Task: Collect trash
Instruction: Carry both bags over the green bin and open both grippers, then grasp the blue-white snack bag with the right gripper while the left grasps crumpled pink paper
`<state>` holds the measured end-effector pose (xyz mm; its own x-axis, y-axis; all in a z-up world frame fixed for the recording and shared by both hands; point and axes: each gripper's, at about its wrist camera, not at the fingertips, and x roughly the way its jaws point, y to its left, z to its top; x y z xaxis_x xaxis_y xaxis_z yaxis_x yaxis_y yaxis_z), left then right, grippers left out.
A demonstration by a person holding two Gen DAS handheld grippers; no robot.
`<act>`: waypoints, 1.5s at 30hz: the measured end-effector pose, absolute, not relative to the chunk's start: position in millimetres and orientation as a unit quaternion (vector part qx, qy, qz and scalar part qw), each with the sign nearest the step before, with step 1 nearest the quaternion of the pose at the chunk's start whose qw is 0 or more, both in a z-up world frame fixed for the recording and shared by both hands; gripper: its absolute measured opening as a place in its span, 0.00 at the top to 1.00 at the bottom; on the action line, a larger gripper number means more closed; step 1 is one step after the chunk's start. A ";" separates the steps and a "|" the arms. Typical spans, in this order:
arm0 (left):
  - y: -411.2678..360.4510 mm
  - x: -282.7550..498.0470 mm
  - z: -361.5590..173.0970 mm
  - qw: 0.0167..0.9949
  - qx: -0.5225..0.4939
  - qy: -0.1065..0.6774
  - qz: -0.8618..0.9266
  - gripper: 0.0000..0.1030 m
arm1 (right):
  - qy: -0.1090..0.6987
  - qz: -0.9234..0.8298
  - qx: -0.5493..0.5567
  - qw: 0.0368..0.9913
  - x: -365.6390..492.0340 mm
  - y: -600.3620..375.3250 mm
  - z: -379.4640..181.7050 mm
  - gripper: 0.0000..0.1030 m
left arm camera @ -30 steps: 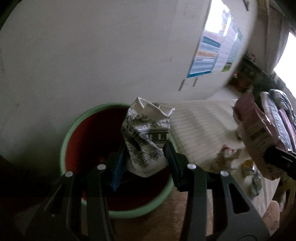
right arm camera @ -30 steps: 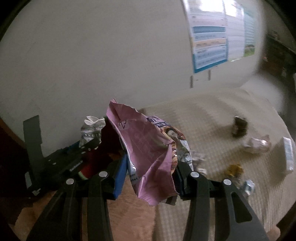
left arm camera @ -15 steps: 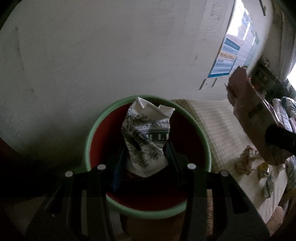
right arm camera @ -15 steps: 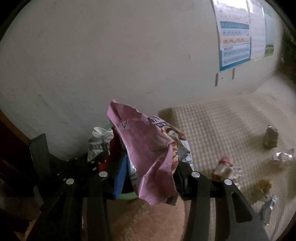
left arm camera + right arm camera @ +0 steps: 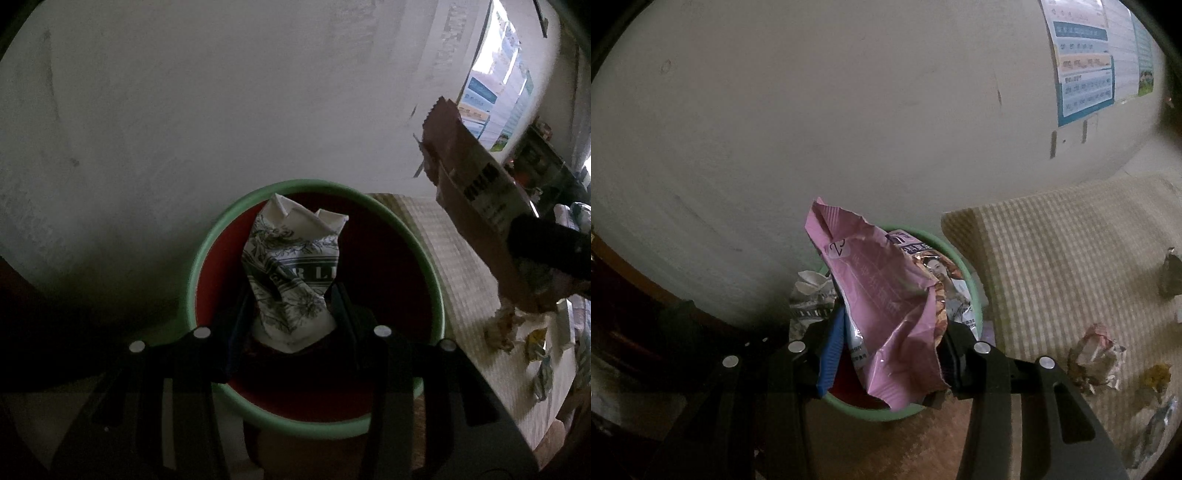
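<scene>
Ahead of me stands the pale wall [image 5: 221, 110], and at its foot the bin [image 5: 424, 266], green at the rim and red inside, which in the left view now fills the middle of the frame, whereas a second ago it sat off to the left and half hidden. To its right lies the checked mat [image 5: 1071, 258] with crumpled scraps [image 5: 1097, 354] scattered toward its near right edge, well apart from the bin. My right tool [image 5: 890, 343] pinches the pink snack bag [image 5: 886, 314] between its pads; its jaws have just been easing apart, yet the bag stands between them and I see no gap. That bag rises upright, torn at the top, creased, with a printed face on its right side, and it hangs over the bin's near rim; a second ago it hung short of the bin with the rim barely in view. From the left view the same bag [image 5: 476, 206] shows at the right edge, brownish on that side, closer to the bin than before. My left tool [image 5: 291, 310] is closed on the white paper wrapper [image 5: 291, 273], a crumpled piece with dark floral print and lettering, its folded top pointing up. The wrapper sits right over the bin's red interior, centred within the rim, where earlier it stood over the right edge.
</scene>
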<state>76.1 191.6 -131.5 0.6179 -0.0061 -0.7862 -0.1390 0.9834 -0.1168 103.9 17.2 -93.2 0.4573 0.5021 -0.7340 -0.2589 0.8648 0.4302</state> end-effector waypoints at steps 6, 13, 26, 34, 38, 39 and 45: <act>198.8 72.1 -129.2 0.898 -0.094 0.428 0.045 0.34 | 0.477 0.232 0.165 0.831 106.4 11.7 -99.6 0.35; 186.2 66.8 -122.0 0.901 -0.082 0.424 0.032 0.33 | 0.470 0.205 0.181 0.839 86.4 -29.3 -97.3 0.31; 102.0 62.9 -104.3 0.901 -0.041 0.426 -0.066 0.33 | 0.497 -0.069 0.153 0.851 13.7 -217.0 -156.4 0.30; 21.4 67.3 -99.7 0.886 -0.004 0.438 -0.151 0.33 | 0.530 -0.071 0.243 0.809 -10.1 -257.8 -210.2 0.30; -7.8 89.6 -104.0 0.879 0.010 0.448 -0.160 0.34 | 0.523 -0.065 0.261 0.809 -14.6 -267.0 -211.0 0.32; -16.9 96.5 -107.4 0.876 0.016 0.454 -0.162 0.34 | 0.521 -0.062 0.265 0.809 -16.2 -268.7 -210.4 0.32; -59.9 113.4 -147.8 0.843 0.047 0.505 -0.179 0.34 | 0.508 -0.060 0.286 0.810 -33.0 -280.1 -202.1 0.32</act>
